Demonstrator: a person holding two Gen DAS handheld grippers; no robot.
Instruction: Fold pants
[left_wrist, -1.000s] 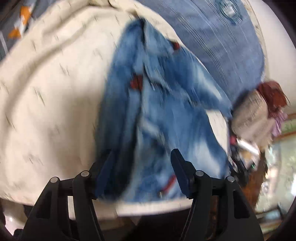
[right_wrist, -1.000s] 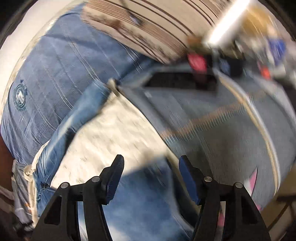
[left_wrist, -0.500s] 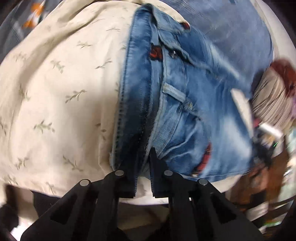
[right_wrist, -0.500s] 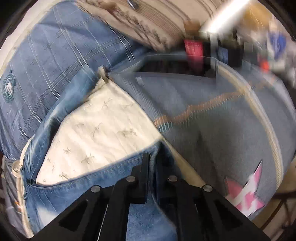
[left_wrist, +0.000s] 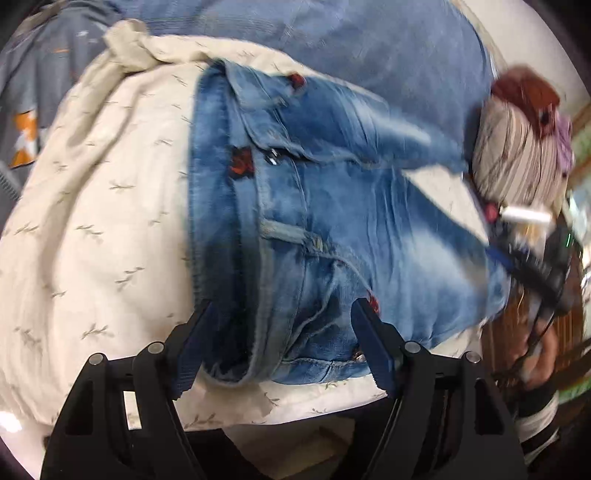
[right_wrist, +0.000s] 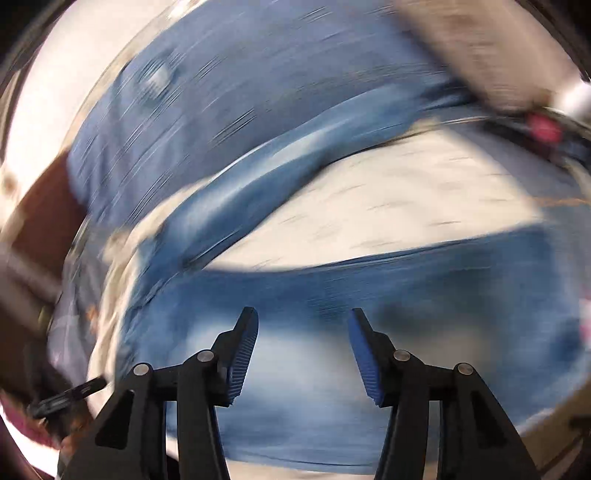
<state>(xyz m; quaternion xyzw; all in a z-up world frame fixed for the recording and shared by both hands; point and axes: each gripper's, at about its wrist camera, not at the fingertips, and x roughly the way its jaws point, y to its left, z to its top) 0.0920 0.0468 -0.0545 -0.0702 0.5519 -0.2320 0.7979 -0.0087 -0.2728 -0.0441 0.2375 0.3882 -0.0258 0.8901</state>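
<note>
Faded blue jeans (left_wrist: 332, 229) lie spread on a cream leaf-print sheet (left_wrist: 92, 229). In the left wrist view their waistband end lies between the fingers of my left gripper (left_wrist: 284, 321). The jaws are opening and the pads stand clear of the denim. The right wrist view is badly blurred by motion. My right gripper (right_wrist: 303, 317) hovers over one jeans leg (right_wrist: 369, 280), its jaws opening with only that cloth below them. The other leg (right_wrist: 258, 177) runs diagonally further off.
A blue checked cloth (left_wrist: 351, 40) lies beyond the jeans. A grey quilt with an orange star (left_wrist: 26, 136) shows at the far left. A striped pillow (left_wrist: 517, 166) with a red item on it sits to the right, above a person's hand (left_wrist: 539, 362).
Half a second ago both grippers were shut on the denim. Now both stand open and off it. The right gripper has swept sideways along the leg, and the left has pulled back a little.
</note>
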